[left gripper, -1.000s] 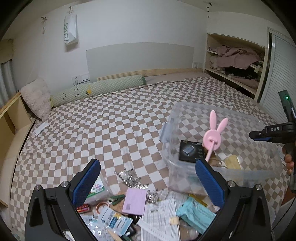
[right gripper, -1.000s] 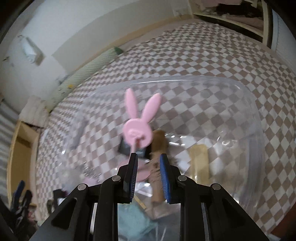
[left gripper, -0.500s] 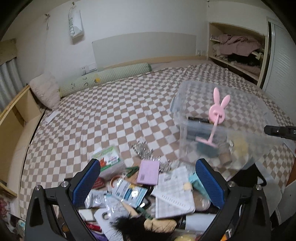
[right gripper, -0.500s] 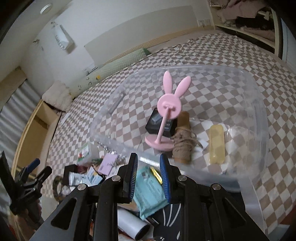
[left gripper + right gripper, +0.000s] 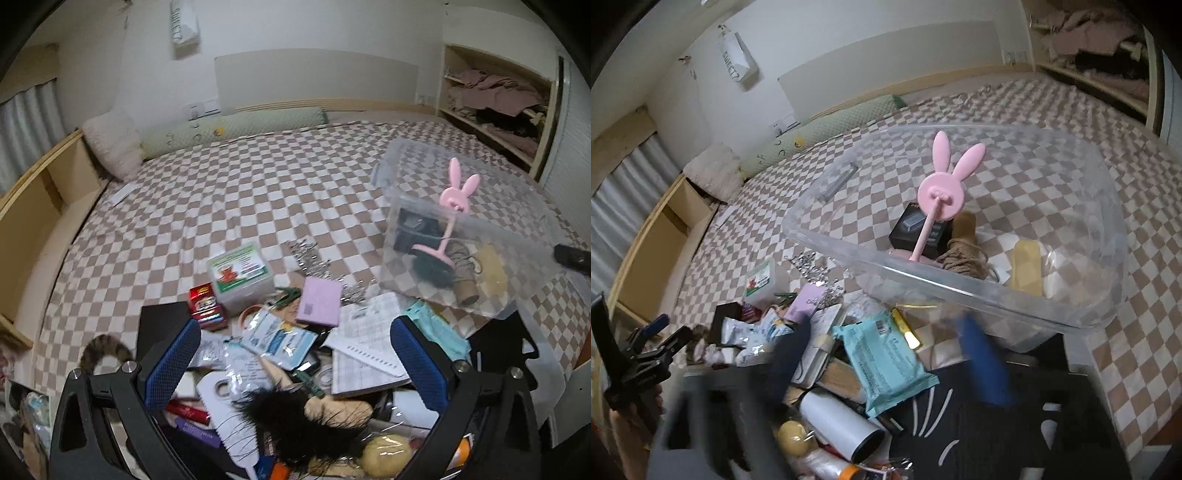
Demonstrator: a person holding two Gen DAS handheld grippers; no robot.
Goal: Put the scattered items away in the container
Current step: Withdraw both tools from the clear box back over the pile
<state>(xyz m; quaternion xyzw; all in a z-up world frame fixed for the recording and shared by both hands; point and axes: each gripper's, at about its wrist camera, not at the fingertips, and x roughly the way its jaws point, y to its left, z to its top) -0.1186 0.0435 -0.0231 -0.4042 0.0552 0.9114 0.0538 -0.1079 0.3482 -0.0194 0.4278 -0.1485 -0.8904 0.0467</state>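
The left gripper [image 5: 295,354] stood wide open with nothing between its blue pads [image 5: 168,365], poised above a heap of scattered items [image 5: 280,354] on the checked bedcover [image 5: 221,206]. Directly between the fingers lay a blue-and-white foil sachet [image 5: 279,338], and nearer the camera a black feathery tuft [image 5: 295,421] with a yellow ball [image 5: 386,452] beside it. Just beyond the sachet sat a pale purple box [image 5: 319,301], a printed sheet with a comb-bound edge [image 5: 369,350], a red tin [image 5: 205,306] and a clear-lidded box with a green label [image 5: 240,275].

The right gripper [image 5: 886,358] was smeared by motion blur; its blue fingers [image 5: 982,365] stood apart, open, and held nothing. Under them lay a teal wipes packet [image 5: 882,358], a white cylinder [image 5: 842,424] and a yellow tube [image 5: 905,332]. At the far left of the right wrist view, the left gripper's frame showed, gripped by a hand [image 5: 628,417].

Past the heap stood the clear plastic container [image 5: 960,288], its near rim just beyond the wipes packet. Inside it stood a pink rabbit-eared stand [image 5: 942,188], upright on its base, in front of a black box [image 5: 919,230]. A spool of brown twine [image 5: 964,254] and a pale yellow bar [image 5: 1027,266] lay to the right of it. Against the far wall a green bolster [image 5: 232,129] and a fluffy white pillow [image 5: 110,142] lay on the bed.
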